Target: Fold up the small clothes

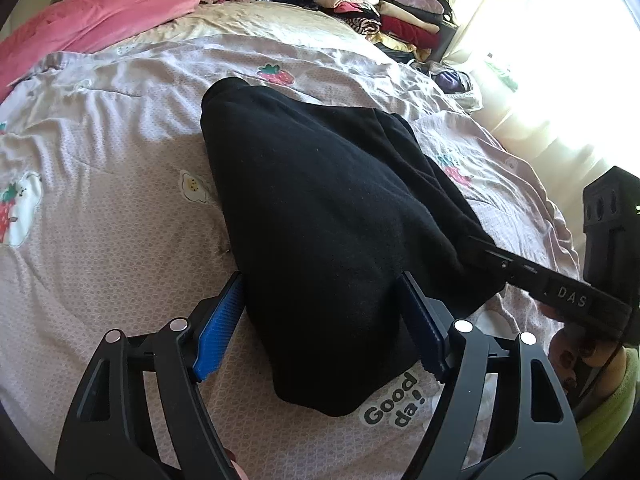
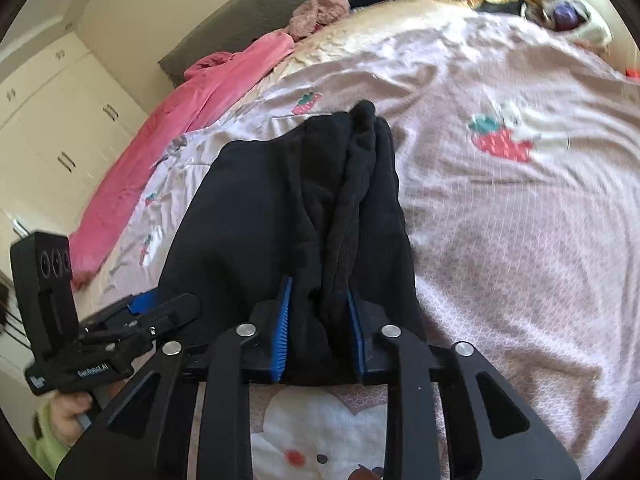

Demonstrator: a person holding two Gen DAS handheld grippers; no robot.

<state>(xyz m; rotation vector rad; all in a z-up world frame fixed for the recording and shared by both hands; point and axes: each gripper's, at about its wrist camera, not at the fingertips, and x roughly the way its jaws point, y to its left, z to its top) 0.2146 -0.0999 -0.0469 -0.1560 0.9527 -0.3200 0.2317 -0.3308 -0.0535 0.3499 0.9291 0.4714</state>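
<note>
A black garment (image 1: 320, 200) lies bunched lengthwise on the pale pink strawberry-print bedspread (image 1: 100, 200). My left gripper (image 1: 324, 320) straddles its near end. The blue pads (image 1: 220, 328) stand wide on either side of the cloth and do not squeeze it, so it is open. In the right wrist view, my right gripper (image 2: 320, 332) is shut on a thick fold of the same garment (image 2: 280, 208) at its near edge, with cloth filling the gap between the pads. The right gripper (image 1: 484, 254) also shows in the left wrist view, biting the garment's right edge. The left gripper (image 2: 136, 308) sits at the garment's left side.
A pink blanket (image 1: 100, 16) lies along the far left of the bed. A stack of folded clothes (image 1: 376, 4) sits at the far right by a bright curtained window (image 1: 540, 60). A fuzzy pink cloth (image 2: 320, 12) lies near the headboard. Cream wardrobe doors (image 2: 60, 128) stand beyond the bed.
</note>
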